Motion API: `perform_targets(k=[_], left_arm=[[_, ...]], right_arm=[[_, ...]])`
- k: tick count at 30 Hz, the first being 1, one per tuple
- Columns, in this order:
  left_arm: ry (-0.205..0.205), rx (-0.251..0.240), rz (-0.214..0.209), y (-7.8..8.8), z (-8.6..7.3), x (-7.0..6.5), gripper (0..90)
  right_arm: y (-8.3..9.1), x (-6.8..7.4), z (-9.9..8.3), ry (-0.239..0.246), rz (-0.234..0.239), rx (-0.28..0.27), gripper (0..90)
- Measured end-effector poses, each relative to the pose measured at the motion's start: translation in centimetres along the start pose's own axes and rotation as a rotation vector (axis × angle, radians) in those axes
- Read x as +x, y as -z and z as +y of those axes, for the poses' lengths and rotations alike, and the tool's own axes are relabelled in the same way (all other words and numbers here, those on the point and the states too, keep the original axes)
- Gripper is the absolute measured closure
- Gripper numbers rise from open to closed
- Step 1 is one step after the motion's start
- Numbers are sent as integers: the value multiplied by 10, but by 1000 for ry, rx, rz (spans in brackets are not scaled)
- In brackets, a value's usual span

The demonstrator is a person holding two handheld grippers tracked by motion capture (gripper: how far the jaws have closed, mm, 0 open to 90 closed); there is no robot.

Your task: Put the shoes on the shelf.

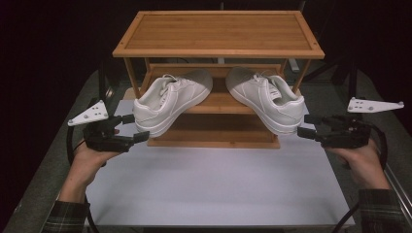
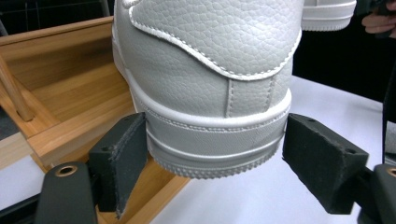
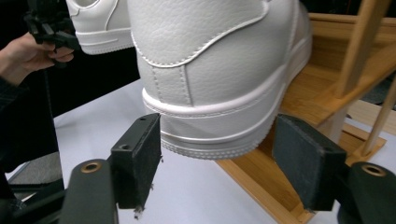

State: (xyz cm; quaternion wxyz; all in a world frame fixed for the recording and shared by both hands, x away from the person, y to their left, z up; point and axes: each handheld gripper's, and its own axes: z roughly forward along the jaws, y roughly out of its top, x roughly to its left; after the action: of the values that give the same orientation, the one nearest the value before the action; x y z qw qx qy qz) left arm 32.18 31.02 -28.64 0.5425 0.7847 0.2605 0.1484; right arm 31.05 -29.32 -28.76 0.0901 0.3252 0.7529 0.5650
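We hold our left gripper [image 1: 137, 127] at the heel of the left shoe [image 1: 167, 99] and our right gripper [image 1: 304, 125] at the heel of the right shoe [image 1: 269, 97]. Both shoes rest tilted on the lower shelf [image 1: 214, 99] of the wooden rack [image 1: 218, 34], toes pointing in toward each other, heels jutting out past the shelf's front edge toward the fingers. In the left gripper view the left shoe's heel [image 2: 210, 93] sits between our two fingers [image 2: 119, 163]: the near-side finger lies right against the sole's edge, while the other finger [image 2: 322, 163] stands just clear of the sole, so this grip is released. In the right gripper view the right shoe's heel [image 3: 210, 88] likewise lies between the fingers [image 3: 137, 158]; one finger is close at the sole's corner, and the other [image 3: 308, 161] stands apart with a gap showing, so these fingers are released too. Beneath both sets of fingers lies the white mat [image 1: 214, 184] on the surface, and the rack's base slat runs just under each heel. Beyond the left fingers we see the right shoe's sole [image 2: 327, 14] and our right hand [image 2: 380, 21]; beyond the right fingers, the left shoe [image 3: 100, 23] and our left hand [image 3: 28, 53] well apart.
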Motion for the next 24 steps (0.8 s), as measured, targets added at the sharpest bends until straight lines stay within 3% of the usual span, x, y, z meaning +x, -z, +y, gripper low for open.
perform_targets(k=[7, 15, 24], left_arm=[[1, 3, 19, -5, 2, -6, 219], [-20, -3, -7, -37, 13, -19, 227], [-21, -7, -10, -63, 21, -26, 229]], right_arm=[[-16, 5, 5, 29, 31, 21, 316], [-33, 11, 12, 48, 6, 33, 317], [-46, 14, 15, 54, 23, 25, 327]])
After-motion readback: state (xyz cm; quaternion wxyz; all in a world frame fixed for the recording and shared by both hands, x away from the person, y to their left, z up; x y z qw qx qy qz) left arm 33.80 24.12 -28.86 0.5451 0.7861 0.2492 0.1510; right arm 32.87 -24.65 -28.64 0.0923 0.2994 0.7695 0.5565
